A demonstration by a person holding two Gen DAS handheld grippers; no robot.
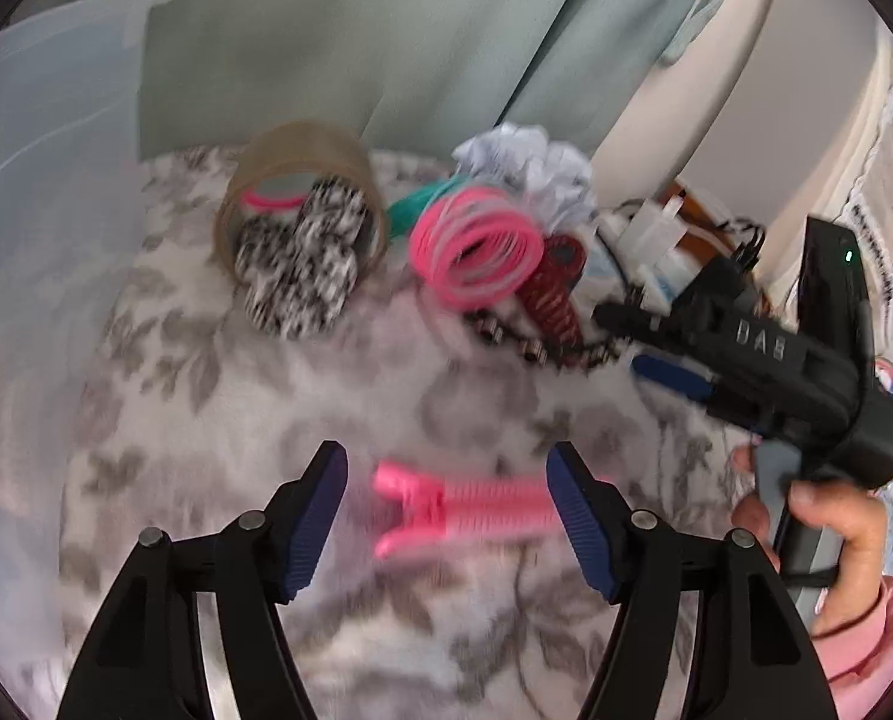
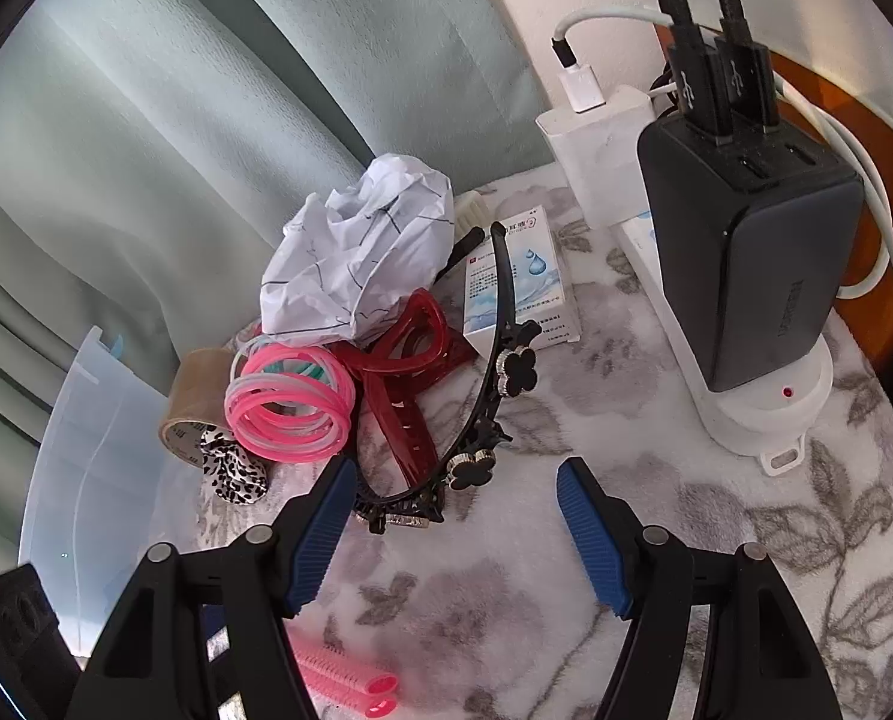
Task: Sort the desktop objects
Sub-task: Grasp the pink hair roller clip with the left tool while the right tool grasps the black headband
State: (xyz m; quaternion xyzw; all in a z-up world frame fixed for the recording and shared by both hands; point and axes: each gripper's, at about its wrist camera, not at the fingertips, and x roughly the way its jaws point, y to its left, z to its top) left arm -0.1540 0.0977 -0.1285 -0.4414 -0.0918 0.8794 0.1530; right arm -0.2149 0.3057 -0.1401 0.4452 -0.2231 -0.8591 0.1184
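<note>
Left wrist view: left tool (image 1: 446,516) is held wide over the floral-covered counter (image 1: 206,420); a pink hair clip (image 1: 446,510) lies between its fingers, not gripped. Ahead are seen a tape roll (image 1: 302,192) and pink bands (image 1: 476,246). Right wrist view: right tool (image 2: 449,531) is spread wide, nothing gripped. A black headband (image 2: 488,390) lies just ahead, crumpled paper (image 2: 356,258) beyond, a charger (image 2: 752,264) ahead-right.

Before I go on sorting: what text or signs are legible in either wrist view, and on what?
"DAB": raised letters on the black right gripper body, left wrist view.
"UGREEN": on the dark grey charger block, sideways, only partly legible.
USB symbols: on two black plugs.
White-and-blue medicine box: print too small.
Brown tape roll: marks unreadable.
</note>
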